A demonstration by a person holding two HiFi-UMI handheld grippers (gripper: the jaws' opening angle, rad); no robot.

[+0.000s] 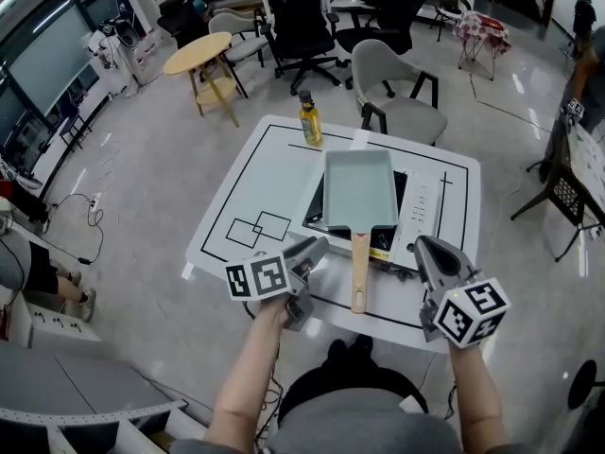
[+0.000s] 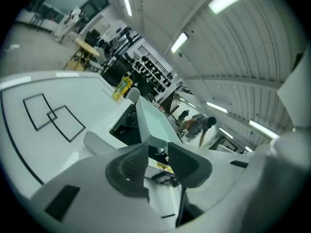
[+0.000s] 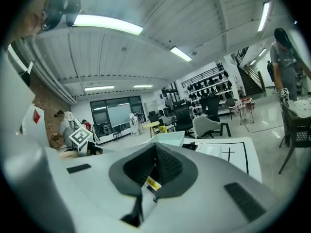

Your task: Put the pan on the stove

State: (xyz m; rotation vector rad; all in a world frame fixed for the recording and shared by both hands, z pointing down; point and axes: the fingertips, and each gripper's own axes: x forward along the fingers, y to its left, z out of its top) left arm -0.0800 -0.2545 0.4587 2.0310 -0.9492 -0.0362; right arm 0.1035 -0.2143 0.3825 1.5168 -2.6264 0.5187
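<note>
One pale green rectangular metal pan (image 1: 360, 189) sat on the flat black stove (image 1: 400, 197) mid-frame. Its wooden handle (image 1: 359, 272) pointed straight down the picture, almost to the white table (image 1: 246, 183) bottom edge. Bare tabletop lay left. The left gripper (image 1: 315, 250) stood open and empty; the right gripper (image 1: 425, 247) was closed, empty.

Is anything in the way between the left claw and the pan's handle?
No, nothing visible. Only bare table lies between the left claw and the handle. The bottle stands far off, on the far side of the stove.
</note>
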